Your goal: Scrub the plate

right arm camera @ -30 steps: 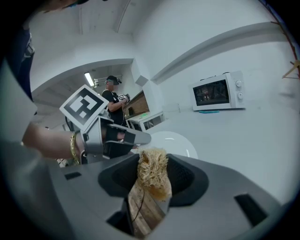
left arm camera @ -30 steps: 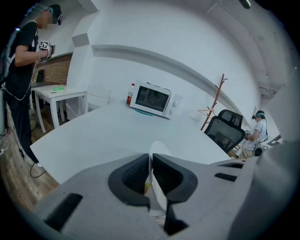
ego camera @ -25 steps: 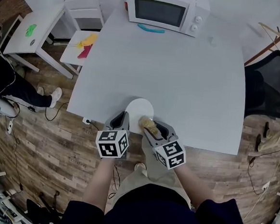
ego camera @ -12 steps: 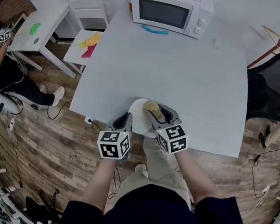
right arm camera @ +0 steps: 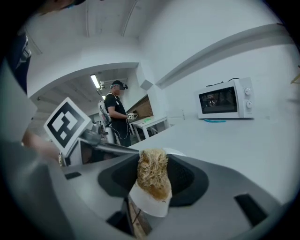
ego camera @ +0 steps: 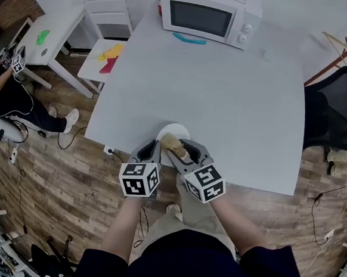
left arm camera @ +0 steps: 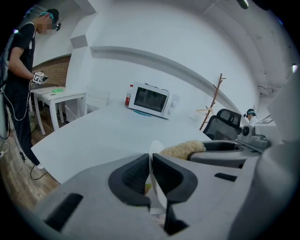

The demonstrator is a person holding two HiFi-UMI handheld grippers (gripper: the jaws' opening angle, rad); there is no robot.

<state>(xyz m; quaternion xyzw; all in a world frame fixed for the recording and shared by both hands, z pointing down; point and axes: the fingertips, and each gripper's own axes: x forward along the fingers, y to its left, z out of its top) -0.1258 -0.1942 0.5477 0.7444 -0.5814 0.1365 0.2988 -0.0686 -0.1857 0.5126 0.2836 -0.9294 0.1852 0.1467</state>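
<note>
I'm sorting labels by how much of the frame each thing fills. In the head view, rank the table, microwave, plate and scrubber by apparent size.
1. table
2. microwave
3 and 4. plate and scrubber: unsure, the plate is partly covered.

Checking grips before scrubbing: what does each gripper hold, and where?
Left gripper pinches the white plate by its near rim. Right gripper clamps the tan scrubber low, near its white base.

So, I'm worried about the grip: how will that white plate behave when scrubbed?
Probably stiff: the plate holds its shape with only its rim in the left gripper. It looks thin, so likely light. Pinched at one edge, it may pivot or slip when the scrubber pushes.
</note>
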